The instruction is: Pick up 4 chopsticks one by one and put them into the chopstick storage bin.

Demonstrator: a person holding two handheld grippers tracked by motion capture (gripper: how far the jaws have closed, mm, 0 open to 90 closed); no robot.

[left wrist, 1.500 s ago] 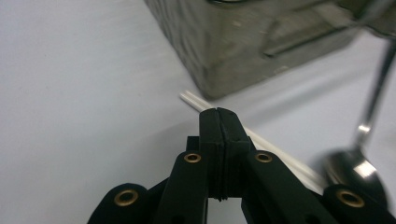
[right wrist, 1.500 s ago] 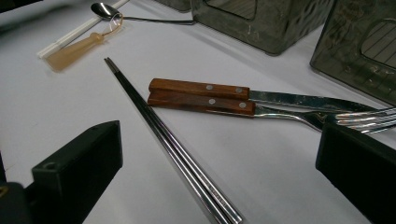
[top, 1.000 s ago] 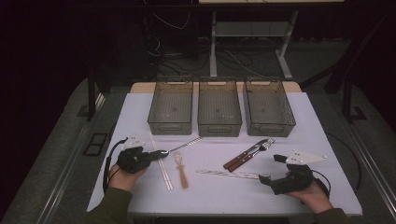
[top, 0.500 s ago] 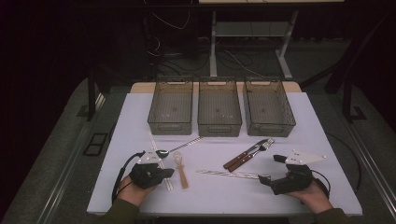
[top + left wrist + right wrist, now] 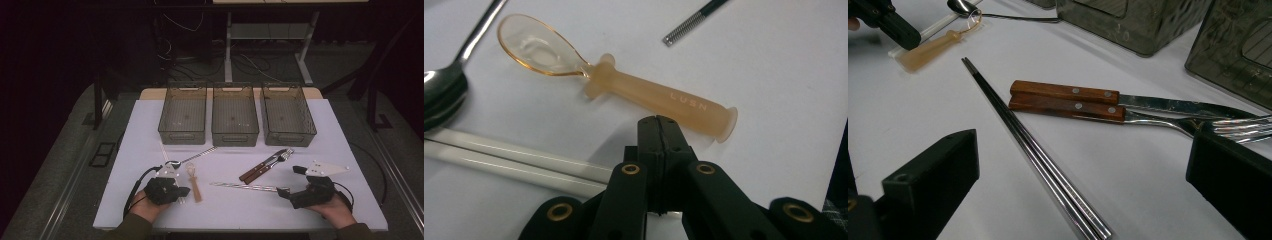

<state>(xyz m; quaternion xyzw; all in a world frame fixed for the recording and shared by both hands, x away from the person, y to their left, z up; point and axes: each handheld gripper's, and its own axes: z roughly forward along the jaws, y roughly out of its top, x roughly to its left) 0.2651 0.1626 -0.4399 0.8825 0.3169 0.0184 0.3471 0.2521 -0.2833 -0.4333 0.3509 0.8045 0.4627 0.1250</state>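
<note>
My left gripper (image 5: 183, 191) (image 5: 657, 121) rests low on the white table (image 5: 320, 130), jaws pressed together with nothing between them. Its tip sits just short of the handle end of an amber plastic spoon (image 5: 194, 183) (image 5: 634, 87). Two white chopsticks (image 5: 514, 162) lie under its left side, and a metal spoon (image 5: 175, 163) (image 5: 441, 87) lies beyond them. My right gripper (image 5: 291, 181) (image 5: 1083, 155) is open wide near the front right. A pair of metal chopsticks (image 5: 245, 186) (image 5: 1038, 160) runs between its jaws untouched.
A wooden-handled knife and fork (image 5: 261, 168) (image 5: 1065, 100) lie side by side ahead of the right gripper. Three dark mesh bins (image 5: 184, 116) (image 5: 235, 116) (image 5: 288, 116) stand in a row at the back. The table's front edge is close under both hands.
My left gripper has moved right and toward the front edge, settling beside the amber spoon's handle with its jaws still together. The right gripper has stayed where it was.
</note>
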